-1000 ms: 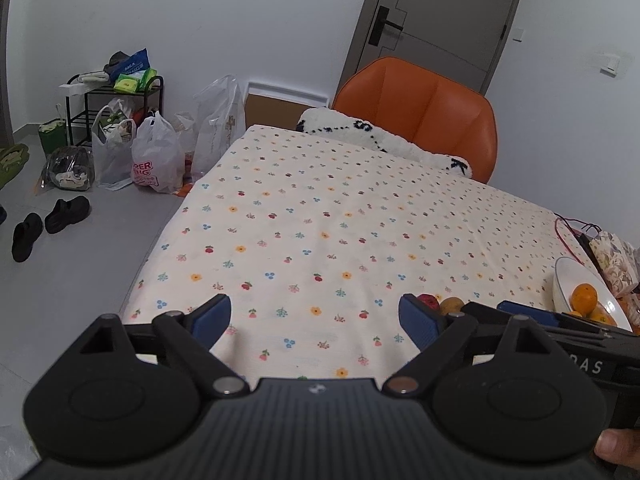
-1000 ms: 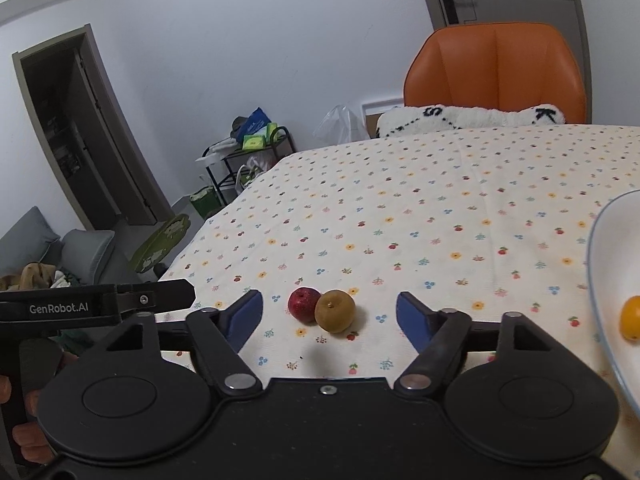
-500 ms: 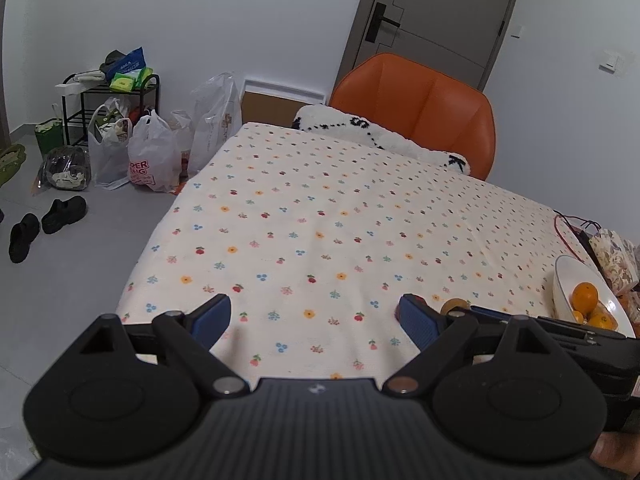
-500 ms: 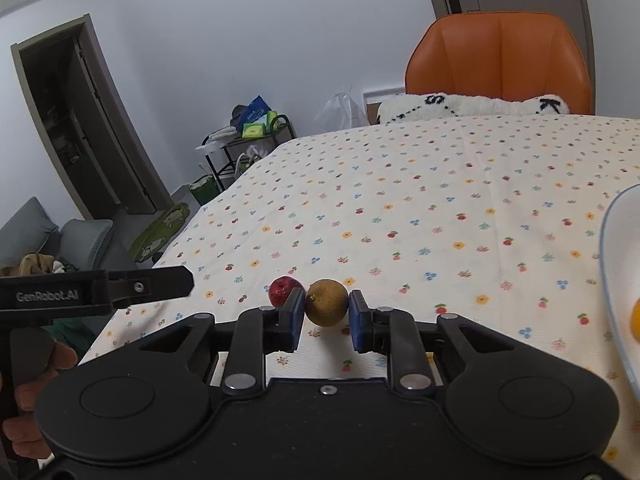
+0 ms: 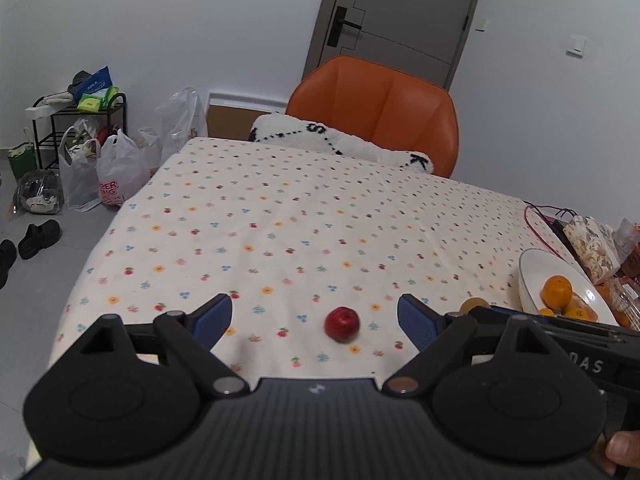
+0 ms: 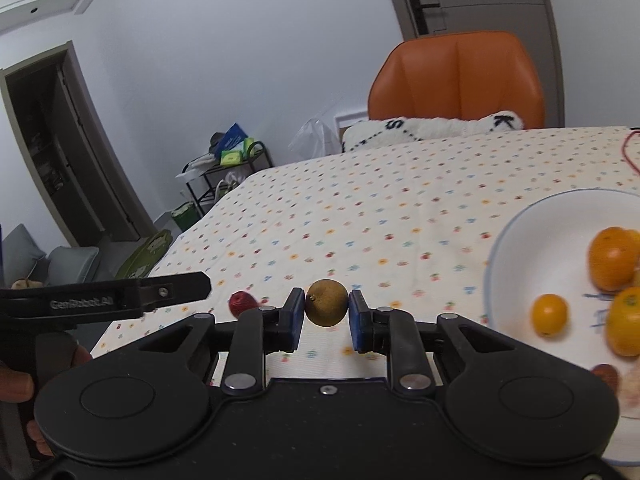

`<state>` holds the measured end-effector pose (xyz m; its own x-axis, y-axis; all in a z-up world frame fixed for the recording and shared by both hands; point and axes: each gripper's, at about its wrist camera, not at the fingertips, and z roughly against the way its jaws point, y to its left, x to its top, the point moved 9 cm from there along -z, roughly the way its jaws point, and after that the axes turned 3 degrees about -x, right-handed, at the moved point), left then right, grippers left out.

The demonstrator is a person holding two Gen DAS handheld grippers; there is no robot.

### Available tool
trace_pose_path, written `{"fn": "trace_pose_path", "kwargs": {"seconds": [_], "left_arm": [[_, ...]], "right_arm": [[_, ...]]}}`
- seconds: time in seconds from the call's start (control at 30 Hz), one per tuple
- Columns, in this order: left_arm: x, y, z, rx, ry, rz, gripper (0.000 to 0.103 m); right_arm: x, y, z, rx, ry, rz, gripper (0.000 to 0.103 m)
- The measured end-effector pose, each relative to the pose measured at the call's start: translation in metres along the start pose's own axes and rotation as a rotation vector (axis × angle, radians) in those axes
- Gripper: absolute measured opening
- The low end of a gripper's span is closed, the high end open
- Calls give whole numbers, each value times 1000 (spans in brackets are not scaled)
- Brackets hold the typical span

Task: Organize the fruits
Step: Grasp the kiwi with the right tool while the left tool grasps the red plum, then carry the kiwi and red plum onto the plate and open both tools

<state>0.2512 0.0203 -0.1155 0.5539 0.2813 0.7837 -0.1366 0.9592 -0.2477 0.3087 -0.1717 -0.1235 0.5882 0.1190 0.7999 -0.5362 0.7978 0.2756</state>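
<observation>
Fruits, partly sorted
Brown-green fruit [image 6: 327,303] clamped above the surface; red fruit [image 5: 341,322] on cloth; oranges [image 6: 612,258] in white bowl [image 6: 516,236].

Even soft indoor light, faint shadows; fisheye-bent edges; right view motion-blurred.

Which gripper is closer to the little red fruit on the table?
Left. The open left gripper has the red fruit lying between its spread fingers on the tablecloth. The right gripper is off beside it, shut on the brown fruit.
</observation>
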Motion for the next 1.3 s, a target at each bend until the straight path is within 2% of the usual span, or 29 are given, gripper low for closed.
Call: {"fn": "trace_pose_path", "kwargs": {"seconds": [0.17,0.47,0.63,0.7,0.8,1.3], "left_arm": [[-3,-15,-11,0,5,-29,83],[-15,-25,-39,37,60,-57,54],[-19,-25,-46,73,69,-68,22],[-18,-28,-46,48,73,-49,22],[-15,-38,-40,40,52,-71,22],[-1,-108,-24,-98,8,-128,22]], "right_arm": [[4,-15,14,-19,-26,-18,22],[10,-44,38,-56,-73,-50,22],[11,-61,49,-79,-94,-71,22],[11,-66,51,-87,-101,-79,22],[10,-74,55,-95,-110,-89,22],[7,-118,82,-165,-149,-141,22]]}}
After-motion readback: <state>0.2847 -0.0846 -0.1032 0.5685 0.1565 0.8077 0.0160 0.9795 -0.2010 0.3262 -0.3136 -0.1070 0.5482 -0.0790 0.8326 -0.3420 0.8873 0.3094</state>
